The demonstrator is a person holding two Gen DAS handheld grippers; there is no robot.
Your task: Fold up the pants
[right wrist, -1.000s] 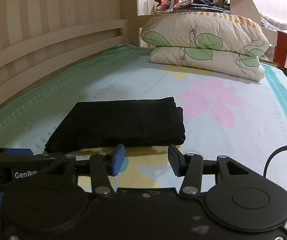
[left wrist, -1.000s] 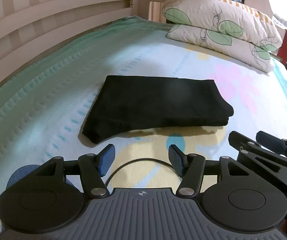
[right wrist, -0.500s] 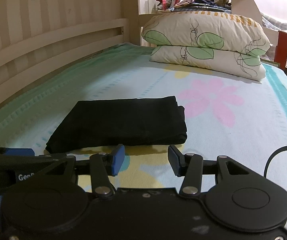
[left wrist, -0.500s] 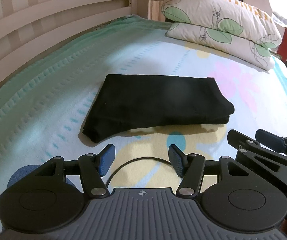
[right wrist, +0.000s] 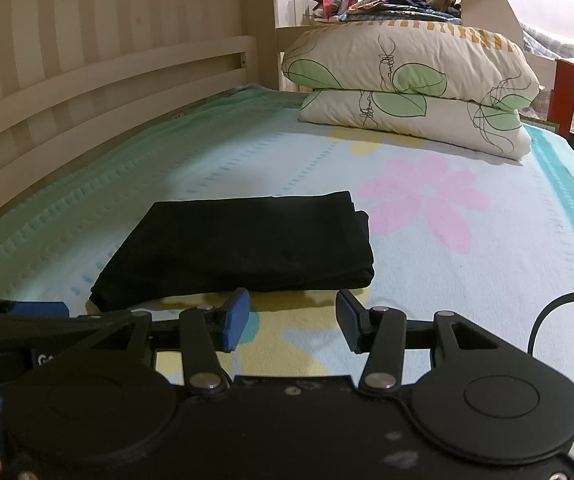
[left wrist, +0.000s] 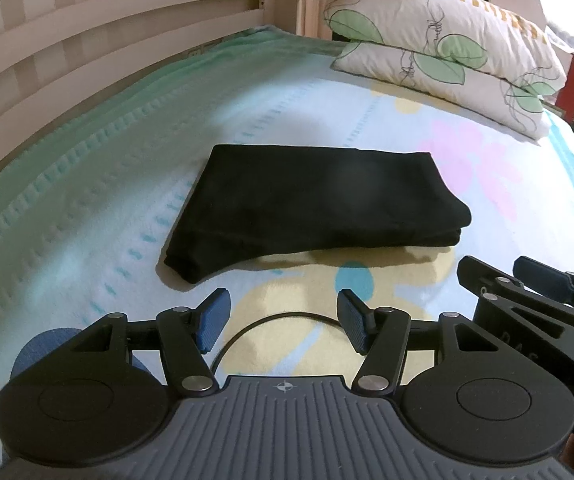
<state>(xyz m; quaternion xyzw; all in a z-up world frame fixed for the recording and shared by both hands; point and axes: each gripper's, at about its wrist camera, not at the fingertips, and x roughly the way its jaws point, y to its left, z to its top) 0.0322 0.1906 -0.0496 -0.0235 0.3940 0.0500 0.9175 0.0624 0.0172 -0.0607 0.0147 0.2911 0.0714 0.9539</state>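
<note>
Almost nothing has changed over the last second, and that tells me most of what I need. The pants [left wrist: 311, 204] lie just as they did a second ago: a compact black rectangle, several layers thick, flat on the bed [left wrist: 87, 184] about midway along it, well short of the pillows [left wrist: 439, 52] at the head. From the right wrist view the pants [right wrist: 239, 252] sit just beyond my fingertips, with the stacked layers showing at the right-hand edge and a looser corner sticking out at the near left.

My left gripper [left wrist: 283, 316] is spread wide and holds nothing; its blue pads [left wrist: 213, 320] hang above the sheet, short of the near edge of the fabric. My right gripper [right wrist: 293, 322] is likewise parted and empty, and I can see it off to the right in the left wrist view [left wrist: 527, 280], beside the left one and apart from the cloth. Both have drifted only a touch since the earlier frames, a slight tilt of view and no approach.

My reading is that the folding is done, or as good as done: no leg trails out, and neither tool is touching the cloth. If anything remains, it would be tidying that near-left corner, which looks a little uneven. Otherwise I would treat this as the resting pose at the end
</note>
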